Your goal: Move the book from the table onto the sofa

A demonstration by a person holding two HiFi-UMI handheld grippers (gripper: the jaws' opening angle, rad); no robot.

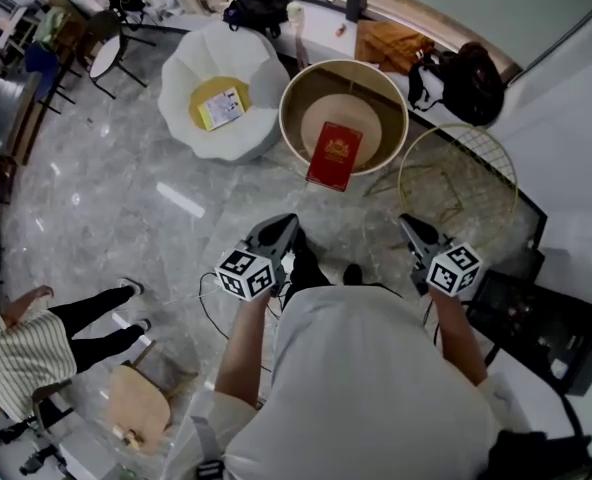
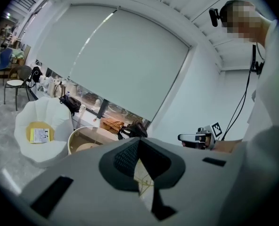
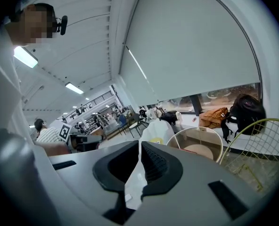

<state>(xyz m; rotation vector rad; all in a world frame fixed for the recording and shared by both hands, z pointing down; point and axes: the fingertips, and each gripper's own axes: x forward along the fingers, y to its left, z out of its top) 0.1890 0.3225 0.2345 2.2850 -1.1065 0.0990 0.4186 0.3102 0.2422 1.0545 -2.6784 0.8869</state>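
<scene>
- Round table [image 1: 343, 64]: mid-floor, ahead of both grippers.
- Book [image 1: 334, 155]: flat on the table, at its near edge.
- Sofa [image 1: 191, 63]: just left of the table, close against it.
- Cushion [image 1: 206, 90]: on the sofa seat, with a booklet [image 1: 224, 108] on top of it.
- Wire frame [image 1: 457, 126]: just right of the table, set slightly nearer.
- Backpack [image 1: 468, 80]: behind the wire frame, right of the table.
- Bag [image 1: 388, 43]: behind the table, left of the backpack.
- Left gripper [image 1: 288, 220]: before the book.
- Right gripper [image 1: 404, 220]: before the wire frame's left rim.
- Stool [image 1: 139, 403]: near left, beside a second person [image 1: 16, 353].
</scene>
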